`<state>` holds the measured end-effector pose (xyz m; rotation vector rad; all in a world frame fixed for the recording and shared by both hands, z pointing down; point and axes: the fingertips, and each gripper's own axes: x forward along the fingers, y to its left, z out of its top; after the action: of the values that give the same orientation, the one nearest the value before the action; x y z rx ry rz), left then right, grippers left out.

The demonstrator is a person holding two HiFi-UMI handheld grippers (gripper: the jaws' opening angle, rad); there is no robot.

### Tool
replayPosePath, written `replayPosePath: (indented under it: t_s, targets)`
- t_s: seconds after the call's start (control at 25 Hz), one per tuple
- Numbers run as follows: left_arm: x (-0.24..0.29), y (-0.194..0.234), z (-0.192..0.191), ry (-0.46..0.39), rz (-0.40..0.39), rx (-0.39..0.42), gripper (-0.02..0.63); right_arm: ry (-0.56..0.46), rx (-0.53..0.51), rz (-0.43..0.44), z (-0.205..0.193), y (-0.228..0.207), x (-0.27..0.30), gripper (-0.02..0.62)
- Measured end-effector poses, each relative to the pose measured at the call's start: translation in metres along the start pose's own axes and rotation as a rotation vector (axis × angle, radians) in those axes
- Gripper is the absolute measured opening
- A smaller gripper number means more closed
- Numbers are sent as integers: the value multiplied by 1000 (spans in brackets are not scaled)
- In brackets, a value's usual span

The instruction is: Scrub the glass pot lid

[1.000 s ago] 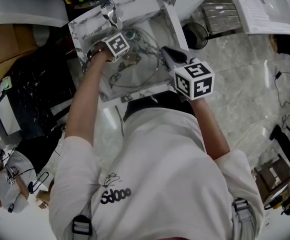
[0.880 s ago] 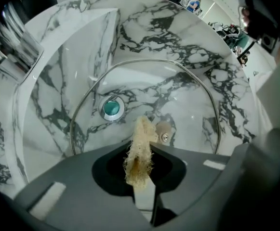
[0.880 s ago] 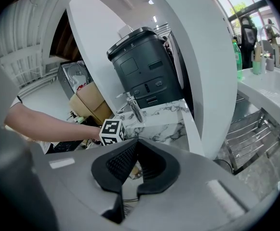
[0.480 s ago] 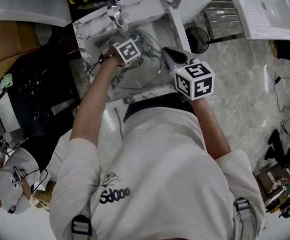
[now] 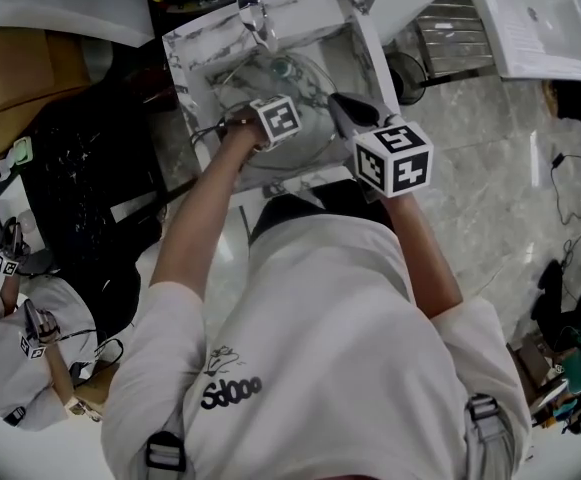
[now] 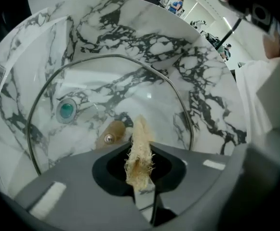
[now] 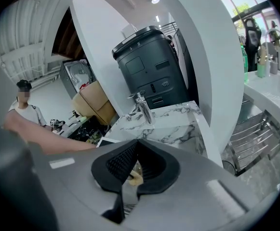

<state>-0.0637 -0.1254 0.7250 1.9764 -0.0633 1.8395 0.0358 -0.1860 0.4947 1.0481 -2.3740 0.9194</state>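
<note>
The glass pot lid (image 5: 300, 76), metal-rimmed, lies tilted in the marble sink (image 5: 270, 8). In the left gripper view the lid (image 6: 125, 88) fills the basin, and its wooden knob (image 6: 112, 133) shows just beyond the jaws. My left gripper (image 5: 282, 108) is over the lid's middle, shut on a pale loofah scrubber (image 6: 139, 150) whose tip touches the glass. My right gripper (image 5: 338, 104) is at the lid's right edge. In the right gripper view its jaws meet at the tip (image 7: 136, 150) with a tan bit between them. The grip itself is mostly hidden.
A faucet (image 5: 253, 13) stands at the sink's far rim, and a teal drain (image 6: 66, 109) shows through the glass. A wire rack (image 5: 450, 28) and papers (image 5: 530, 18) lie to the right. Dark clutter (image 5: 80, 188) sits left. Another person (image 5: 10, 368) stands at lower left.
My left gripper has slid with the scrubber from the lid's left side toward its middle, closer to the right gripper. The right gripper has held still.
</note>
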Motion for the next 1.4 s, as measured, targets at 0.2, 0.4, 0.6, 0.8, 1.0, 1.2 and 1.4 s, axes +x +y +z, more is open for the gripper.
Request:
replayPosePath:
  t_s: [0.2, 0.4, 0.6, 0.8, 1.0, 1.2, 1.4]
  targets:
    - [2, -23, -23, 73, -51, 14, 48, -10, -5, -2, 1, 25, -7, 3]
    - [8, -40, -33, 114, -68, 81, 48, 12, -95, -4, 0, 48, -24, 3]
    - [5, -59, -48, 114, -122, 54, 48, -4, -110, -29, 4, 50, -45, 3]
    - [4, -53, -46, 53, -62, 53, 48, -28, -107, -68, 2, 40, -61, 3]
    - [-16, -62, -39, -70, 40, 61, 48, -50, -124, -106, -3, 50, -85, 3]
    - [-54, -59, -30, -250, 193, 42, 49, -85, -139, -121, -7, 74, -100, 3]
    - [-103, -62, -31, -439, 292, -35, 49, -112, -178, -105, -10, 100, -105, 3]
